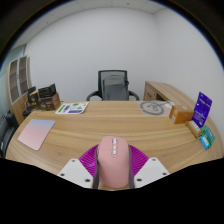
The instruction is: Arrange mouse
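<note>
I have the gripper (pixel 113 170) raised above a wooden table (pixel 110 125), and its two fingers are pinched onto a pink mouse (pixel 113 163), one magenta pad (pixel 90 158) pressing each flank. The mouse sits squarely between the fingers, nose pointing forward, with its scroll wheel showing on top; it looks carried clear of the tabletop, though I can't tell how far up it is.

Beyond the fingers to the left lies a pale pink mouse pad (pixel 38 132), flat near the table's edge. Further back on that side I see a small stack of colourful papers (pixel 71 107). To the right, a teal box (pixel 205 135) rests near the table's edge, with a purple sign (pixel 203 107) standing behind it and a brown box (pixel 180 114) just beside it. A black office chair (pixel 113 85) is tucked in at the far side of the table, against a white wall (pixel 90 50)
</note>
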`<state>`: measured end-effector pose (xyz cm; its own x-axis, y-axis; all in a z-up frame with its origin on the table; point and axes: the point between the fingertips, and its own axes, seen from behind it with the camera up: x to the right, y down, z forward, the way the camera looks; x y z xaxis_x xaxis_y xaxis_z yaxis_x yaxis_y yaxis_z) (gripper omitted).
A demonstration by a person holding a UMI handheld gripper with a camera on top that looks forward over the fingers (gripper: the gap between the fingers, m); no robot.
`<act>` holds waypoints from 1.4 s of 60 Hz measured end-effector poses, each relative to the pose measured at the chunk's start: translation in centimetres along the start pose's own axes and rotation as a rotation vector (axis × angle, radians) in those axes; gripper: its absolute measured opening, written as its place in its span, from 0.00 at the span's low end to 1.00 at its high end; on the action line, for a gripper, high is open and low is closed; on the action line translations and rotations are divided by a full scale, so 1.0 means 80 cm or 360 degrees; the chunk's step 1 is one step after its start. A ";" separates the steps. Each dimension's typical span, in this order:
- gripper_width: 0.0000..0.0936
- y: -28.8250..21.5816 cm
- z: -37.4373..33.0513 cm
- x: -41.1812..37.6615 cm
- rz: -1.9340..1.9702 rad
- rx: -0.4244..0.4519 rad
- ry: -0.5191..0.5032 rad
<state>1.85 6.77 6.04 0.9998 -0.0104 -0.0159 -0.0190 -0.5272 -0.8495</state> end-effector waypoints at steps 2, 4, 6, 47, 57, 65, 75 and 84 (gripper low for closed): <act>0.42 -0.025 -0.002 -0.038 -0.0003 0.0039 -0.0019; 0.42 -0.052 -0.003 -0.079 0.0002 0.0082 -0.0042; 0.42 -0.080 -0.004 -0.123 -0.0008 0.0130 -0.0063; 0.43 0.001 0.167 -0.536 -0.0077 -0.0295 -0.0012; 0.51 0.004 0.169 -0.536 -0.0097 -0.0345 -0.0003; 0.82 0.015 0.159 -0.543 -0.0120 -0.0479 -0.0061; 0.89 -0.009 0.105 -0.547 -0.0074 -0.0390 -0.0082; 0.89 -0.021 0.016 -0.559 0.0044 -0.0311 -0.0158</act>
<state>-42.82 9.21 7.53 0.9939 0.0511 -0.0979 -0.0368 -0.6825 -0.7300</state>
